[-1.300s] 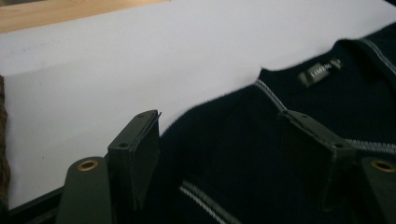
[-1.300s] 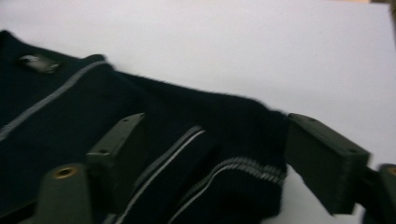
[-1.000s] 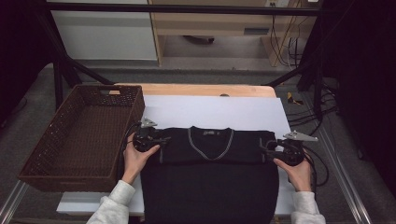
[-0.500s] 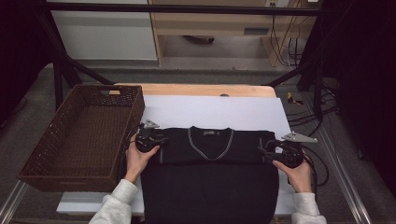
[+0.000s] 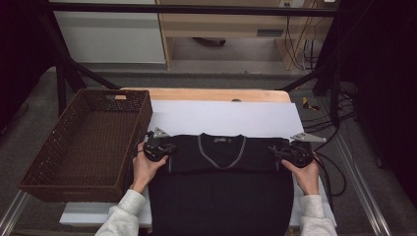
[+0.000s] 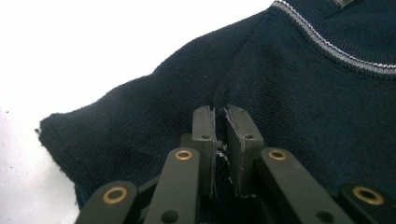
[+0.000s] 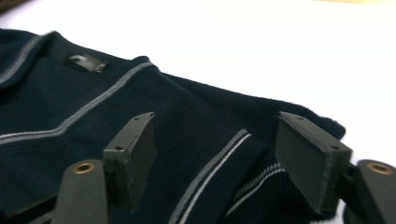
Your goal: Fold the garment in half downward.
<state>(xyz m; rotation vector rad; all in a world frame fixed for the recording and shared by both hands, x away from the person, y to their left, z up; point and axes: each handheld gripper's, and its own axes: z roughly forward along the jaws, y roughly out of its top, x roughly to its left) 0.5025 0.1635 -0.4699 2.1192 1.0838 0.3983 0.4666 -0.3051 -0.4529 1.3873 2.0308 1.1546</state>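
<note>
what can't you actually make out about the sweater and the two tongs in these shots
- Sweater hem: cut off by the bottom edge of the high view.
- Neck label: too small and blurred to read in the right gripper view.
- Left tongs: the pinched fabric's thickness is hidden between the pads.
- Right tongs: the sleeve cuff's end is hidden behind the far pad.

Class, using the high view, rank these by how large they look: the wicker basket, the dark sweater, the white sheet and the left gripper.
1. Dark sweater and wicker basket: look about alike, too close to rank.
3. White sheet, partly covered by the sweater.
4. Left gripper, clearly smallest.
</note>
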